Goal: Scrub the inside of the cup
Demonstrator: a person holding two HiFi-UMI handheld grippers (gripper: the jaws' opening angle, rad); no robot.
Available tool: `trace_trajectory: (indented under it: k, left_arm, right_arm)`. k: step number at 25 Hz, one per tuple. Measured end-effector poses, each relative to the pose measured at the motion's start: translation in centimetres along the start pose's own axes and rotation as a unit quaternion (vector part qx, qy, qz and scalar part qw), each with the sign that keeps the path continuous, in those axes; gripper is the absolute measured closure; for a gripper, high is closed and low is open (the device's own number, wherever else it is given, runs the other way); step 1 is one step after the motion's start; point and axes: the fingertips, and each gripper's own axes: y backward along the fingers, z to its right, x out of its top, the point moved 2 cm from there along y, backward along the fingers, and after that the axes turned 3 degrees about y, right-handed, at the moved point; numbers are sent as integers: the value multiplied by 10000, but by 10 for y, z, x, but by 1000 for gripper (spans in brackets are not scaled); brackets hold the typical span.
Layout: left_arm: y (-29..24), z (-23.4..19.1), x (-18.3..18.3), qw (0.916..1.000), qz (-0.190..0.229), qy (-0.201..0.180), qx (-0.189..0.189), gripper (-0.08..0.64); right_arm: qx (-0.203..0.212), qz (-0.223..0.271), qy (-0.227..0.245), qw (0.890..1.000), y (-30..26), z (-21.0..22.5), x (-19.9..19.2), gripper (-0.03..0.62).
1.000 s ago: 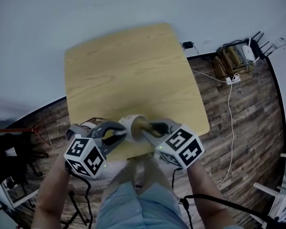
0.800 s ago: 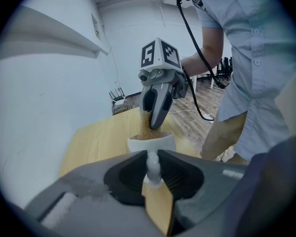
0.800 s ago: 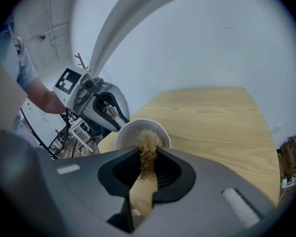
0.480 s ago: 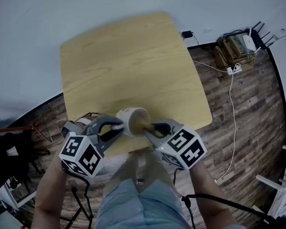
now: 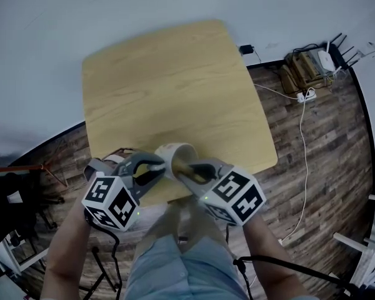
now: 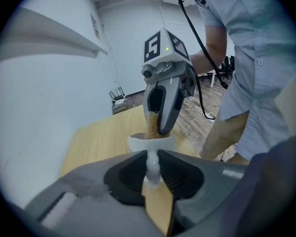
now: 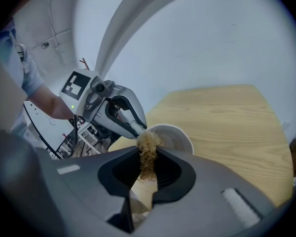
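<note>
Our left gripper (image 5: 153, 169) clamps the handle of the cup (image 5: 177, 154), which sits at the near edge of the table (image 5: 175, 80); our right gripper (image 5: 189, 167) pinches a scrubber (image 7: 148, 149), its tip inside the cup.

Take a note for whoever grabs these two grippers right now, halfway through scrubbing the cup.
Grippers: the left gripper is shut on the handle of the white cup. The right gripper is shut on the tan scrubber.
Where: the cup is at the near edge of the table; the scrubber's tip is inside it.
Done: both things gripped, scrubber in the cup.
Left: work the scrubber round the inner wall and bottom, then withdraw it. How clean the inside is cannot be told.
</note>
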Motion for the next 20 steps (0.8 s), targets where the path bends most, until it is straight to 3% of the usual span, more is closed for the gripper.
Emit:
trace_trajectory:
  k: [13, 20]
  left_arm:
    - [2, 0, 1, 9998, -138, -101, -47, 465]
    - [2, -2, 4, 9999, -109, -49, 25, 465]
  right_arm:
    - [-156, -121, 588, 9981, 19, 30, 16, 532]
    - [-115, -156, 479, 9987, 20, 41, -1, 532]
